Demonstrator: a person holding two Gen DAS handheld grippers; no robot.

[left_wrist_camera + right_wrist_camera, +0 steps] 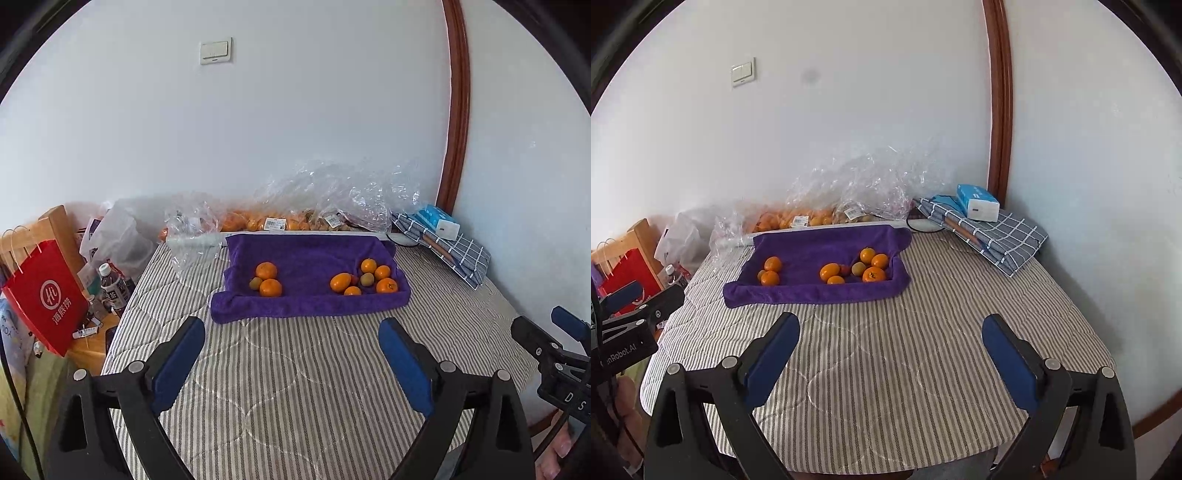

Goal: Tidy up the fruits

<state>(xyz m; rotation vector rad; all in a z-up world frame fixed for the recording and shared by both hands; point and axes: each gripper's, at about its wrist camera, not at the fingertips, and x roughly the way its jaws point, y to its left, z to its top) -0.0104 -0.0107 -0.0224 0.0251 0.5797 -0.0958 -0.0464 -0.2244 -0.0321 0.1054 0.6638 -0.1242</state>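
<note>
A purple towel (310, 254) (812, 243) lies at the far side of the striped table. On its left sit two oranges (266, 270) (772, 264) and a small green-brown fruit (255, 283). On its right lies a mixed pile of several oranges (386, 285) (874, 274), with a green-brown fruit (366, 279) (857, 268) and a small red one (844, 269) among them. My left gripper (291, 332) is open and empty, well short of the towel. My right gripper (891, 328) is open and empty, also short of the towel. The right gripper also shows at the edge of the left wrist view (554, 343).
Clear plastic bags with more fruit (280, 221) (805, 218) lie along the wall behind the towel. A folded checked cloth (458, 251) (1001, 236) with a blue-white box (977, 202) sits at the back right. A red paper bag (48, 295) and bottles (112, 286) stand off the table's left edge.
</note>
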